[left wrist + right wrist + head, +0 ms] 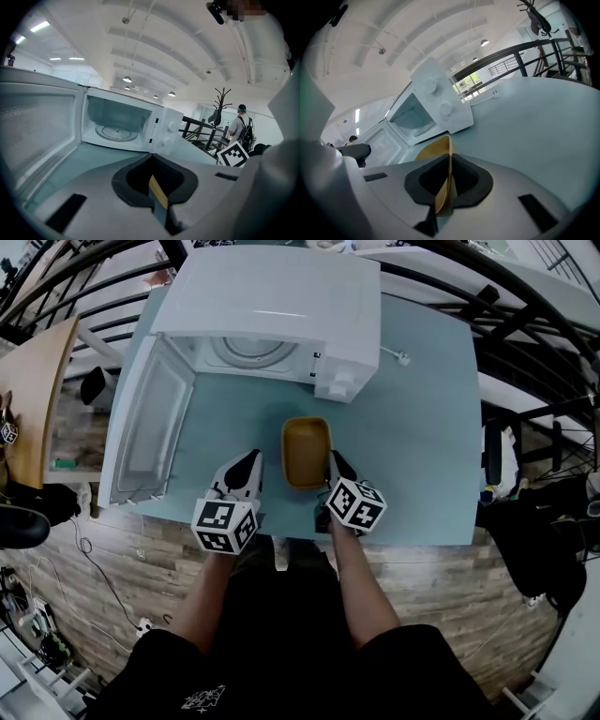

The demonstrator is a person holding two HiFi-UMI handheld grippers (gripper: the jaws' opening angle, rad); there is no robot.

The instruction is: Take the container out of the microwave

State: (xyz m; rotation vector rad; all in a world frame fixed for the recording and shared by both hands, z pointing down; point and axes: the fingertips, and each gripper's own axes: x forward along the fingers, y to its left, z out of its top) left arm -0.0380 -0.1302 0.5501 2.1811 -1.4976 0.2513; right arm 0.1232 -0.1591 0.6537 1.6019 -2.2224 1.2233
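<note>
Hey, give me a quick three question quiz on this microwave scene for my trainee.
1. True or false: the container sits inside the microwave.
2. Which gripper is clamped on the container's rim?
3. The microwave's door is: A shut, B open, C missing.
Key: 1 false, it stands on the table in front of the microwave; 2 the right gripper; 3 B.

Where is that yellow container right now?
In the head view, the yellow container is out over the table, just in front of the open microwave, its right rim gripped by the right gripper.
</note>
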